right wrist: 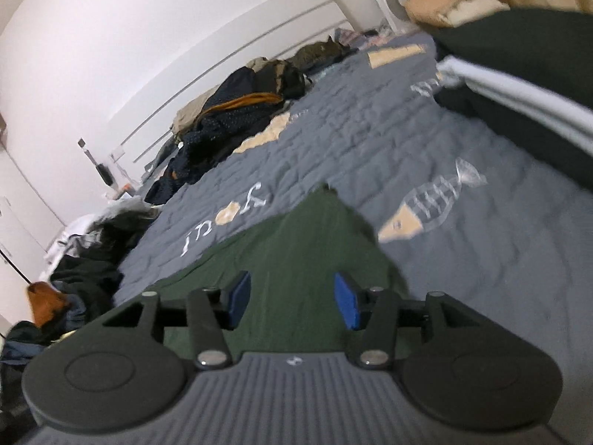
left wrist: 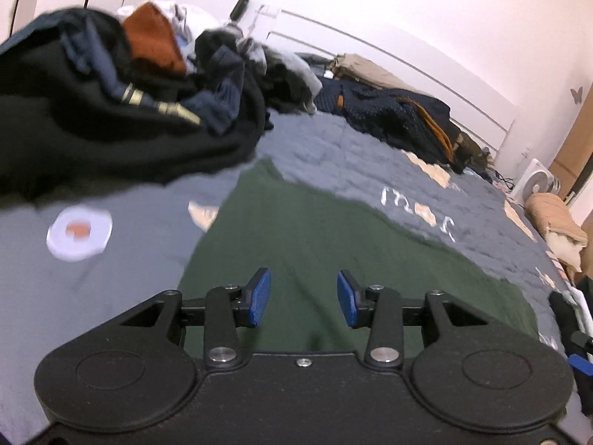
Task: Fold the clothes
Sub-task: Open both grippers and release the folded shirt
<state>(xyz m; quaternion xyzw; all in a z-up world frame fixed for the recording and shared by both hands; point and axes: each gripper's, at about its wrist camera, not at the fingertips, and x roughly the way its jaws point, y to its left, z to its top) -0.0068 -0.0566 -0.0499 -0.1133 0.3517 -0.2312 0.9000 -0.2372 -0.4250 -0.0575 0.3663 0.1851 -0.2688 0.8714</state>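
Observation:
A dark green garment [left wrist: 315,244] lies flat on the grey quilted bedspread [left wrist: 333,141]. My left gripper [left wrist: 304,298] hovers over its near part, jaws open, blue pads apart with only the cloth seen below them. In the right wrist view the same green garment [right wrist: 296,252] tapers to a corner ahead of my right gripper [right wrist: 292,300], which is also open and holds nothing. The right gripper's blue pad [left wrist: 578,365] shows at the right edge of the left wrist view.
A heap of dark unfolded clothes [left wrist: 111,111] with an orange piece sits at the left. Folded clothes [left wrist: 400,111] line the white headboard. A stack of folded garments [right wrist: 526,59] lies at the right. A white fan [left wrist: 537,185] stands beyond the bed.

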